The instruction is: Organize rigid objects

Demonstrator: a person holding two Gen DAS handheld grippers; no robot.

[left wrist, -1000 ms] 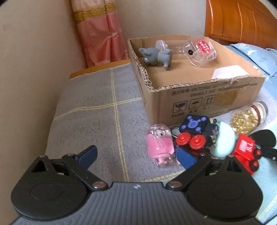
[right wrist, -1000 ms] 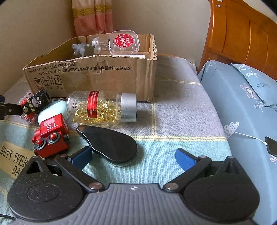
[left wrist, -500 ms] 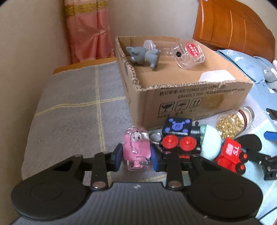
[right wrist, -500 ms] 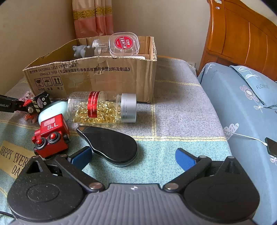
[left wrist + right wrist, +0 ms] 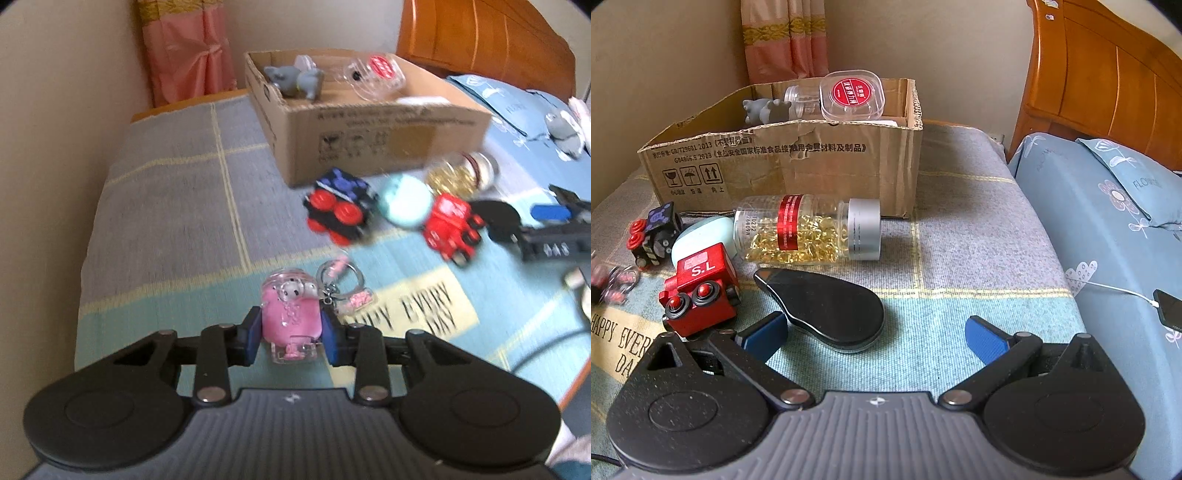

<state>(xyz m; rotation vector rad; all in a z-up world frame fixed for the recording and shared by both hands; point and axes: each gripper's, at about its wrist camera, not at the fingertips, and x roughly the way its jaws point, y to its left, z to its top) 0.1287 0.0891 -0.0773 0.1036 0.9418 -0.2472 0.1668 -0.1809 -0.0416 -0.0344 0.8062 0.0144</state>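
Observation:
My left gripper is shut on a pink toy keychain; its blue pads press both sides and its key ring dangles to the right, above the mat. Farther off lie a black toy train, a pale blue egg-shaped thing and a red toy train. My right gripper stands open over a flat black object, with nothing between its fingers. Beside it lie the red train and a capsule bottle on its side.
An open cardboard box at the back holds a grey toy figure, a clear case with a red label and a clear bottle. A blue pillow and a phone on a cable lie right. The wooden headboard rises behind.
My left gripper closed on the pink keychain and has drawn it back, away from the trains and the box. The right gripper has stayed where it was, open.

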